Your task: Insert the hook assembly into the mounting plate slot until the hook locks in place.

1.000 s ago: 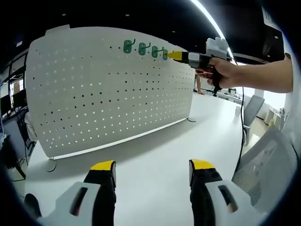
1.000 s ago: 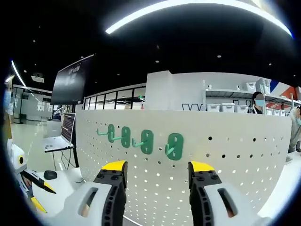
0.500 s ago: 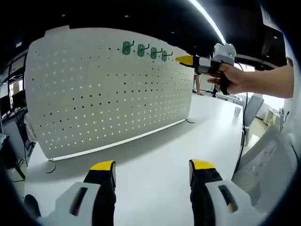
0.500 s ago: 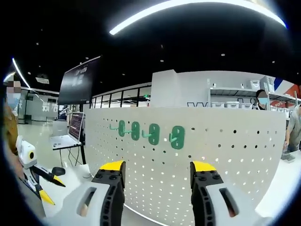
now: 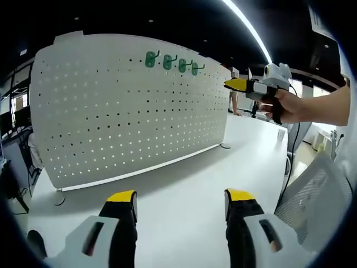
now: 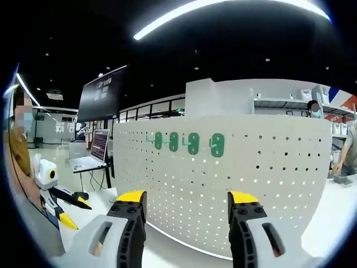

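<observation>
A white perforated mounting plate [image 5: 122, 111] stands upright on the table. Several green hooks [image 5: 170, 61] hang in a row near its top edge. In the right gripper view the same plate [image 6: 251, 167] and hooks [image 6: 192, 143] lie straight ahead, the rightmost hook [image 6: 217, 145] set in its slot. My right gripper [image 6: 187, 196] is open and holds nothing. In the left gripper view a hand holds it [image 5: 237, 85] in the air, right of the plate and apart from the hooks. My left gripper [image 5: 181, 196] is open and empty, low over the table; it also shows [image 6: 70, 212] at the left.
The white table [image 5: 184, 167] stretches in front of the plate, whose round foot [image 5: 225, 146] rests near its right end. A mesh chair [image 5: 312, 195] stands at the right. A laptop [image 6: 92, 159] and a dark screen [image 6: 103, 92] stand beyond the plate's left end.
My right gripper has drawn back from the rightmost hook, away from the plate and to the right. The hooks stay on the plate. The left gripper has not moved.
</observation>
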Demonstrator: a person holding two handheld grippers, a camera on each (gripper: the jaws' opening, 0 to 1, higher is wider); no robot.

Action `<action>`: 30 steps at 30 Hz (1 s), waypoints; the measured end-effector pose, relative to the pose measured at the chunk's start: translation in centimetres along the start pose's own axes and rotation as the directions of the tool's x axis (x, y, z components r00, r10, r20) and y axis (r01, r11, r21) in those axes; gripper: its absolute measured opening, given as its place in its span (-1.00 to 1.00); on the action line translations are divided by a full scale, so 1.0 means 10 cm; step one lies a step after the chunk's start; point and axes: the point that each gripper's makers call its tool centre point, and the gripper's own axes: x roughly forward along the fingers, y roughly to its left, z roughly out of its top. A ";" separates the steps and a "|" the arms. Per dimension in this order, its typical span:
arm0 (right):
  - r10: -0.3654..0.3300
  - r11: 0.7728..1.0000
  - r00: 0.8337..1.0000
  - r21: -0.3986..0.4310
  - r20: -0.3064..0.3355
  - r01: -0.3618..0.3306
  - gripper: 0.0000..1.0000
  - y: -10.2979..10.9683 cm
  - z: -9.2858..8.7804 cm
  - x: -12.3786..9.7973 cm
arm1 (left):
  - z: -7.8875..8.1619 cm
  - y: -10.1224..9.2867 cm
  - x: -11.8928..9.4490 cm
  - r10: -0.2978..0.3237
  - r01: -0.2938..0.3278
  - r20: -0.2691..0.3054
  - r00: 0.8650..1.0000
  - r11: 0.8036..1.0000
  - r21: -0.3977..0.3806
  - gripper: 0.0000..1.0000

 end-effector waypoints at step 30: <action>0.043 0.995 0.992 0.093 -0.123 -0.031 0.31 0.30 -0.65 -0.59 | 0.02 -0.01 -0.01 0.002 -0.002 0.007 1.000 1.000 0.007 0.38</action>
